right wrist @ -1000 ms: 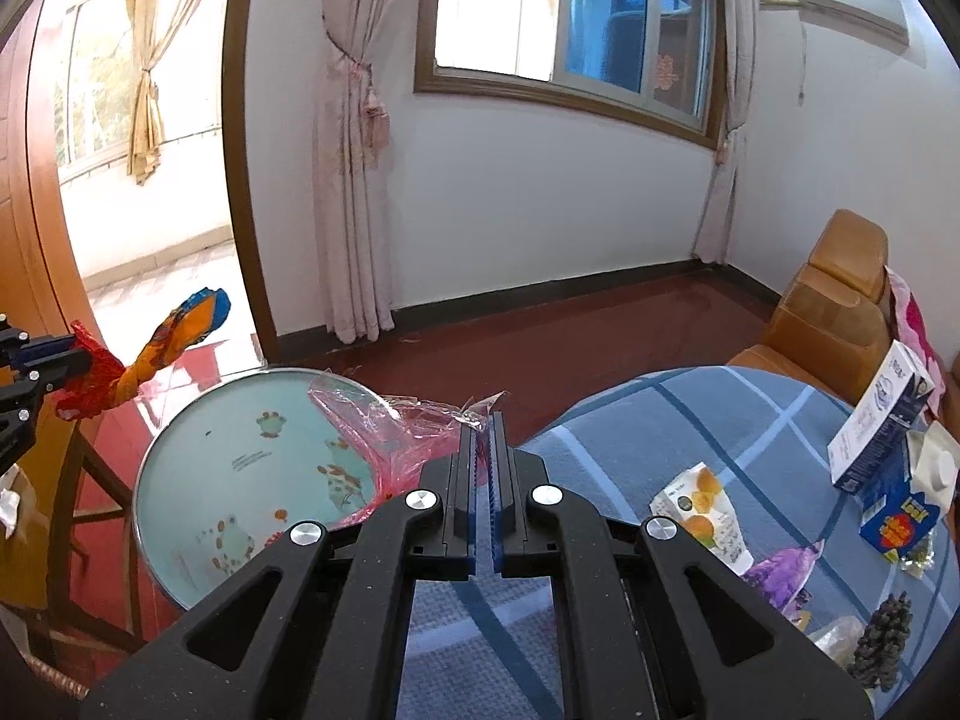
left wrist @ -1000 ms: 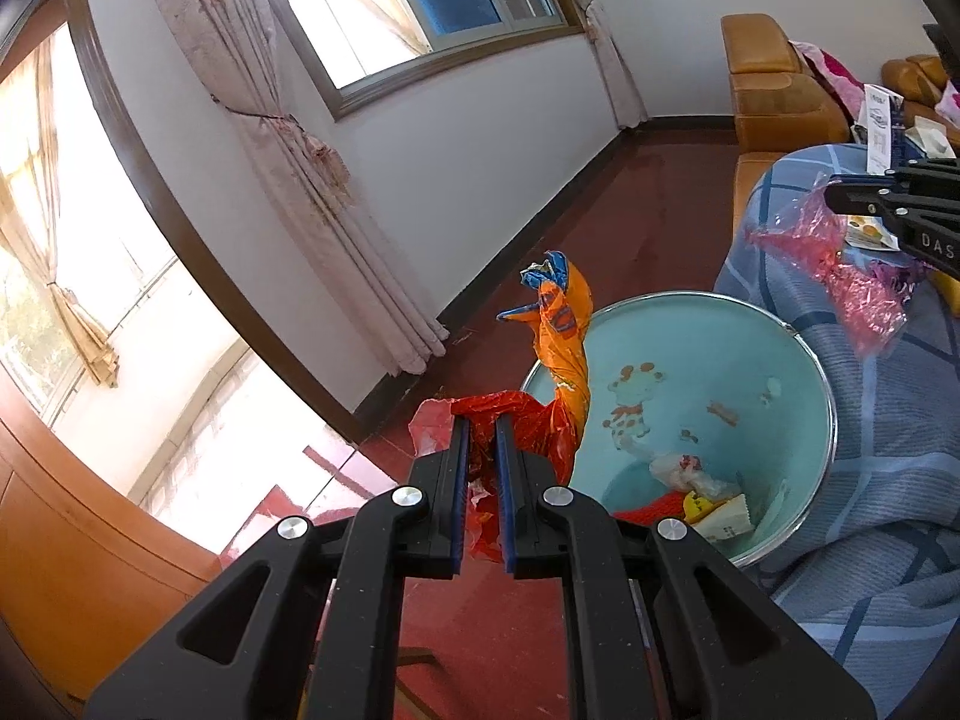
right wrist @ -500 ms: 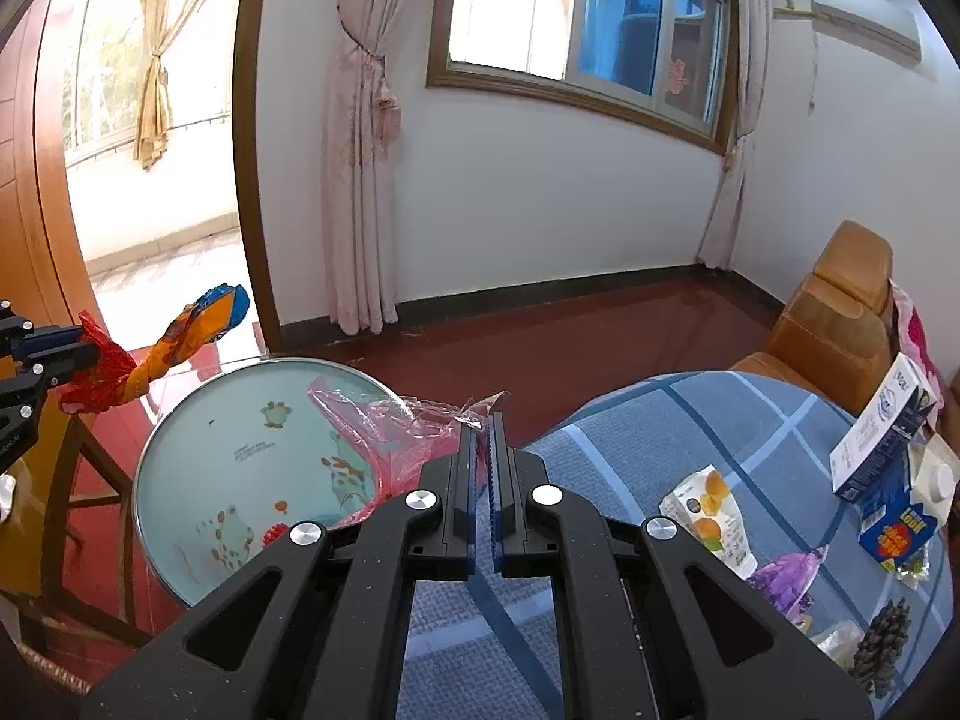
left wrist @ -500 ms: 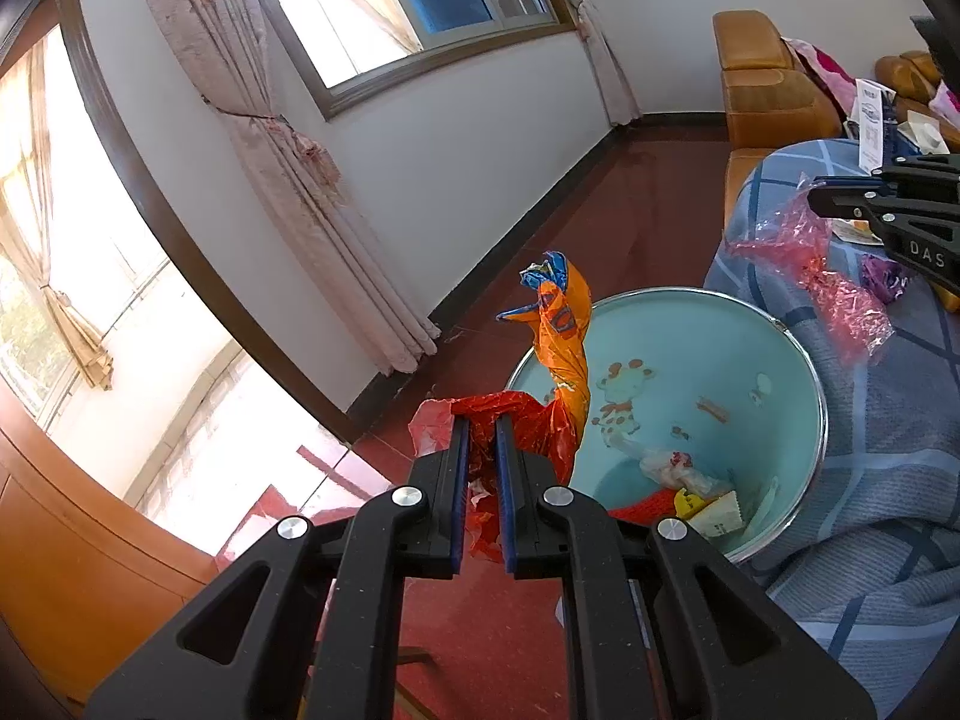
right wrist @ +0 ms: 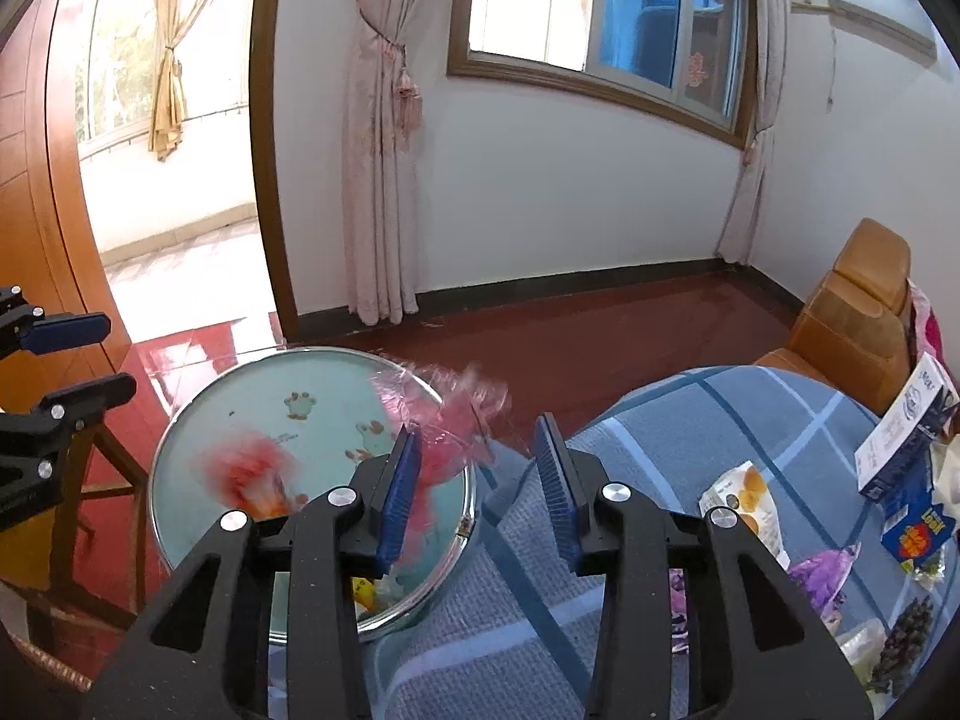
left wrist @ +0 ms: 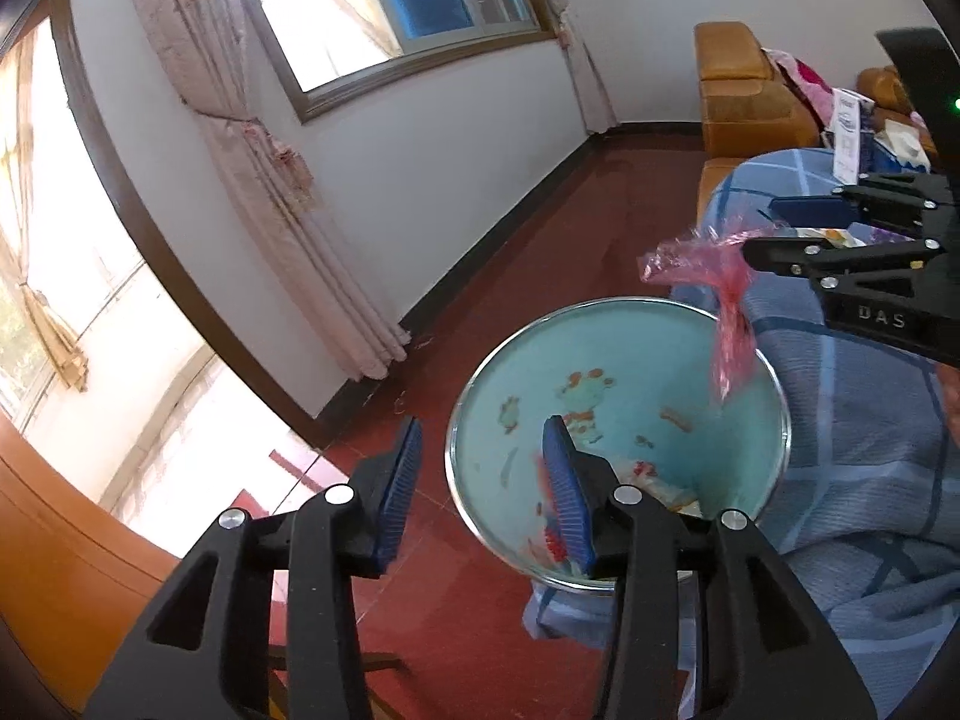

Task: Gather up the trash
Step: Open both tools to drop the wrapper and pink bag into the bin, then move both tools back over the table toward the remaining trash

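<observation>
A light blue bin (left wrist: 618, 444) with cartoon prints stands on the floor beside the table; it also shows in the right wrist view (right wrist: 300, 420). My left gripper (left wrist: 483, 468) is open and empty above the bin's left rim. My right gripper (right wrist: 477, 480) is open; in the left wrist view it (left wrist: 774, 228) hangs over the bin's far right rim. A pink clear wrapper (left wrist: 726, 312) hangs by the right gripper's fingers over the bin, blurred (right wrist: 447, 438). An orange-red wrapper (right wrist: 252, 474) is a blur inside the bin. Other trash lies at the bin's bottom (left wrist: 654, 480).
The round table has a blue checked cloth (right wrist: 690, 420) carrying a snack packet (right wrist: 744, 498), a white carton (right wrist: 906, 426), a blue box (right wrist: 915, 525) and a purple wrapper (right wrist: 822, 576). Tan armchairs (right wrist: 852, 312) stand behind. A wooden stool (right wrist: 72, 498) is left of the bin.
Both grippers have opened. The orange-red wrapper left my left gripper and is dropping into the bin. The pink wrapper has come loose from my right gripper over the bin.
</observation>
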